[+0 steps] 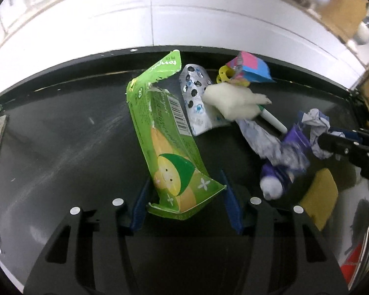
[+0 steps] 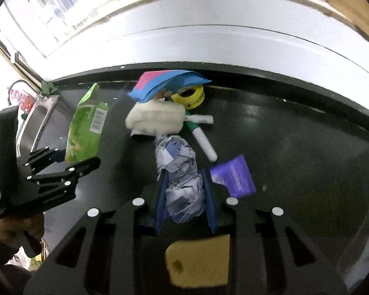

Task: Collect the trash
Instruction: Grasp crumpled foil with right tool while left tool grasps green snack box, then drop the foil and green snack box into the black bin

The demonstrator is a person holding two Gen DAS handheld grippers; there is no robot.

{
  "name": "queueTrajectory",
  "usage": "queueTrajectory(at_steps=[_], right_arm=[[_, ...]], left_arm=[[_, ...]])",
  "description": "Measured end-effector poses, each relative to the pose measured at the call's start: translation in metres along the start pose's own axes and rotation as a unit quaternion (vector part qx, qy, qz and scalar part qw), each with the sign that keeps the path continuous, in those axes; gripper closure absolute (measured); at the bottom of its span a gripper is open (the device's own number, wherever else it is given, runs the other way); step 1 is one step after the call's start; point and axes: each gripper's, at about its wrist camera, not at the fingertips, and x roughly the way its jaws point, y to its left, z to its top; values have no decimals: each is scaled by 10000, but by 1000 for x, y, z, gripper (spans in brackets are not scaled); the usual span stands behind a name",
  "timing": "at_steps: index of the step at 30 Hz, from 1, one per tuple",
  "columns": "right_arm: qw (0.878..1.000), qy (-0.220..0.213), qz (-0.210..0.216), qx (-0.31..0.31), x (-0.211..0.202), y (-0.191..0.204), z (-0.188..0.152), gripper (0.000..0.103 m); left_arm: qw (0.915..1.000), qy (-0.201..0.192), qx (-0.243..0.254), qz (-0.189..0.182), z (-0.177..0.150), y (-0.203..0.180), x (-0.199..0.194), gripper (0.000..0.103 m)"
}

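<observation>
My left gripper (image 1: 184, 196) is shut on the lower end of a torn green snack wrapper (image 1: 164, 132), which stands up from its blue fingers; it also shows in the right wrist view (image 2: 86, 127). My right gripper (image 2: 184, 196) is shut on a crumpled blue-white paper wad (image 2: 182, 177), also seen at the right of the left wrist view (image 1: 315, 127). On the black counter (image 1: 61, 135) lie a white tissue clump (image 2: 155, 120), a pink-blue packet (image 2: 164, 83), a purple wrapper (image 2: 236, 177), a marker (image 2: 204, 142) and a silver dotted wrapper (image 1: 196, 98).
A yellow tape roll (image 2: 192, 95) lies at the back by the white wall. A yellow sponge (image 2: 199, 263) sits under the right gripper. A steel sink (image 2: 34, 123) is at the counter's left end.
</observation>
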Motion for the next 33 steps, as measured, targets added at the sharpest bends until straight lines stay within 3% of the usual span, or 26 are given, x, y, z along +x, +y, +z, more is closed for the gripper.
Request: queueTrajectory(at_steps=[13, 18, 22, 27, 33], right_arm=[[9993, -354, -122, -60, -50, 58, -45, 75], [9990, -381, -6, -244, -52, 94, -53, 75], [9970, -365, 248, -637, -44, 146, -54, 75], [9887, -232, 699, -1309, -25, 225, -57, 75], [9626, 177, 1441, -2289, 5, 353, -77, 75]], left_arm=[[9995, -309, 13, -13, -66, 25, -69, 50], [9989, -442, -87, 131, -97, 55, -99, 50], [9970, -589, -344, 354, -123, 86, -123, 50], [9897, -668, -962, 828, -178, 147, -159, 50], [9711, -556, -1860, 1389, -271, 225, -197, 50]])
